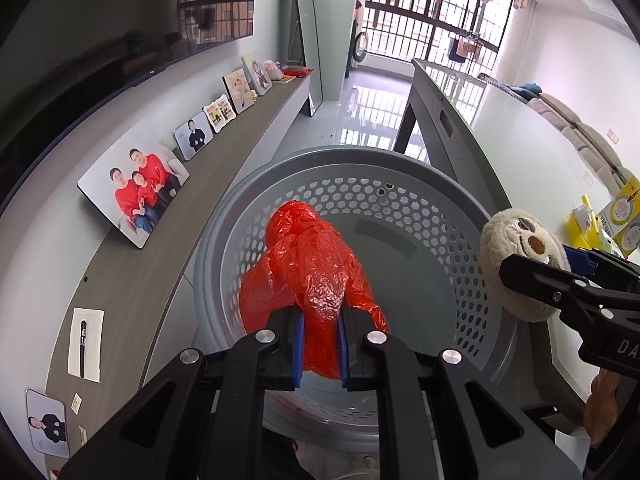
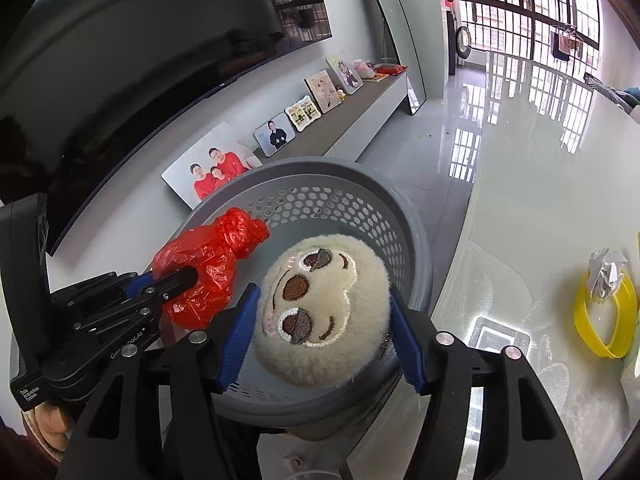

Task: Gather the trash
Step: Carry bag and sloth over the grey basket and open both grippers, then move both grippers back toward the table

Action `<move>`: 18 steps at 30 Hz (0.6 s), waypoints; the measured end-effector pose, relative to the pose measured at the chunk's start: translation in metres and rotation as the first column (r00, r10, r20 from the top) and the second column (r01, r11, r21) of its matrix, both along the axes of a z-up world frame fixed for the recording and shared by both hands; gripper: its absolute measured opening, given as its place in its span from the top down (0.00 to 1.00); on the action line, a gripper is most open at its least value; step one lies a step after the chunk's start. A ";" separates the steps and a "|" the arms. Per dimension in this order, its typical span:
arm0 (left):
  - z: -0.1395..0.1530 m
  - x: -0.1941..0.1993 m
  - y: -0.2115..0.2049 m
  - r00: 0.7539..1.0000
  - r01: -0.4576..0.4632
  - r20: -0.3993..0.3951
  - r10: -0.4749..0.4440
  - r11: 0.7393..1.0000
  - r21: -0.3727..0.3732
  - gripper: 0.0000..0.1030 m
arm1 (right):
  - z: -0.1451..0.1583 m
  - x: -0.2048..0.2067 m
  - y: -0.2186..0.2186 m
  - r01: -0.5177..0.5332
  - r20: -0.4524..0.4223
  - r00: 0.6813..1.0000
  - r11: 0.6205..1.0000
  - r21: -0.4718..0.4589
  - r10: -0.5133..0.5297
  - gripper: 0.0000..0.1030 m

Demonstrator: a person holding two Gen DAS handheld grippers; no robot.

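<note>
Over the round grey plastic basket with honeycomb-perforated walls (image 1: 400, 200), both tools hang with their loads, so the task stands at the drop-off stage for two items. The left tool (image 1: 322, 344) has its blue pads pressed together on a crumpled red plastic bag (image 1: 312, 264), which hangs inside the basket's mouth, below the rim on the left side; nothing shows it resting on the bottom yet. The right tool (image 2: 320, 336) holds a round cream plush toy head with an embroidered face (image 2: 320, 312) between its blue pads, over the near right part of the basket. Its jaws stand fairly wide; the right pad touches the fur, while on the left side contact cannot be told for certain, so the plush may be about to go.

The basket floor that shows looks bare, so as far as can be judged nothing has been deposited so far. What remains here is to let both items fall in.

More seems left afterwards: on the glossy white tabletop (image 2: 540, 200) to the right lies a crumpled white paper wad (image 2: 606, 272) at a yellow plastic ring-shaped thing (image 2: 600, 332), well apart from the basket. Whether the yellow thing counts as trash cannot be told.
</note>
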State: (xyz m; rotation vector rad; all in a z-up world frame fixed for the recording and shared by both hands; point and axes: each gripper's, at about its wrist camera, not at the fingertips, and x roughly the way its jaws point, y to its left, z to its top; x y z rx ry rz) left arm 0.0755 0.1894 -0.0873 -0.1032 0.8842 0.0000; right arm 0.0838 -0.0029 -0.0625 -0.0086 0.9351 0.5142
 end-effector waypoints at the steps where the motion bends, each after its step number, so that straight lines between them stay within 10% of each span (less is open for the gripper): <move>1: 0.000 0.000 0.000 1.000 0.000 -0.001 0.000 1.000 0.001 0.83 | 0.001 0.000 -0.001 0.004 0.001 1.000 1.000 0.005 -0.004 0.37; 8: 0.005 -0.005 0.001 1.000 -0.019 0.019 0.019 1.000 0.007 0.44 | 0.004 -0.001 -0.007 0.018 0.014 1.000 1.000 0.016 -0.018 0.34; 18: 0.005 -0.009 0.002 0.999 -0.037 0.012 0.037 0.999 0.011 0.38 | 0.006 -0.008 -0.013 0.024 0.008 1.000 0.999 0.036 -0.024 0.34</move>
